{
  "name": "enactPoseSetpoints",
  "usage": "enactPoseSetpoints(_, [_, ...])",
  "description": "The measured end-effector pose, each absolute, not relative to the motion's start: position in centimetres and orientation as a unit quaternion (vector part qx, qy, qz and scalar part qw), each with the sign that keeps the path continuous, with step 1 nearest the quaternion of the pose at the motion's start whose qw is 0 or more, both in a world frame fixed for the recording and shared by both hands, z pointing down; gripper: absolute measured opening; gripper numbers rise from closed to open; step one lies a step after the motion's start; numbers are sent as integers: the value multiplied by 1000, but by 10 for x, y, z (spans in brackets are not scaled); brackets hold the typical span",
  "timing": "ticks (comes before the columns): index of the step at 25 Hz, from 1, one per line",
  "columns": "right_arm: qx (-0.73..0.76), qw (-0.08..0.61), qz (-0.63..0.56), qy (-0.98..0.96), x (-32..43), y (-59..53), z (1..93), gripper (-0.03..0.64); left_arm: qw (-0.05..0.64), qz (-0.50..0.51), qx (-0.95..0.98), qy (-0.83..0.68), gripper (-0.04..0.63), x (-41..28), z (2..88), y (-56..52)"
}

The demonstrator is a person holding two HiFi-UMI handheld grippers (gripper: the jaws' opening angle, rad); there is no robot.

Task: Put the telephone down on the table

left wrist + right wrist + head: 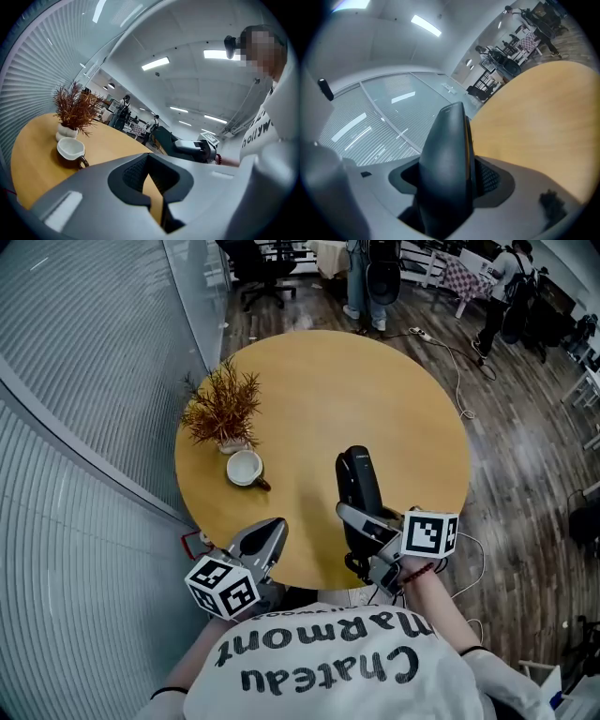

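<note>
1 round table (375,399) with a light wood top, standing on a dark plank floor (525,456). 2 items rest on the top, both near its left edge. Item 1: a small white pot (232,443), upright, holding a dry rust-brown plant (222,407). Item 2: 1 cup (245,468), white inside and brown outside, upright, with its handle turned toward the near right. The cup sits just beside the pot, on the pot's near side; whether they touch cannot be told.

Cup (245,468) beside plant (222,409) on table (375,399)
</note>
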State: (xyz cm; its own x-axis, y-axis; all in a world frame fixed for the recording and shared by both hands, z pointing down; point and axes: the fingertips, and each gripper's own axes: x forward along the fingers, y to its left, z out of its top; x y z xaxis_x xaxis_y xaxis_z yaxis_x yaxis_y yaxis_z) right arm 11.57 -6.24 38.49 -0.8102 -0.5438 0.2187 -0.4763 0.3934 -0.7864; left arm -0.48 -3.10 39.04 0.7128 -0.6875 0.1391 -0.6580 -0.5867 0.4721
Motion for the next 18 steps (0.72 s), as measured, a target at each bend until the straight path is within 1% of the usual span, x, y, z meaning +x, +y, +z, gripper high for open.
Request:
enactPoseSetpoints(6, [-293,44,-479,826,122,-75,422,319,251,-27,902,-351,6,29,432,-37])
enactPoseSetpoints(8, [-295,36,-484,823,103,-102,429,319,259,-28,904,-338,6,22,440,-62])
enactPoseSetpoints(13, [-312,17,-509,802,37,-192,433,319,299,-32,901,-313,6,-23,438,-143])
enactPoseSetpoints(18, [-339,0,-521,783,24,-230,468,319,330,-37,901,-280,6,-21,465,-157])
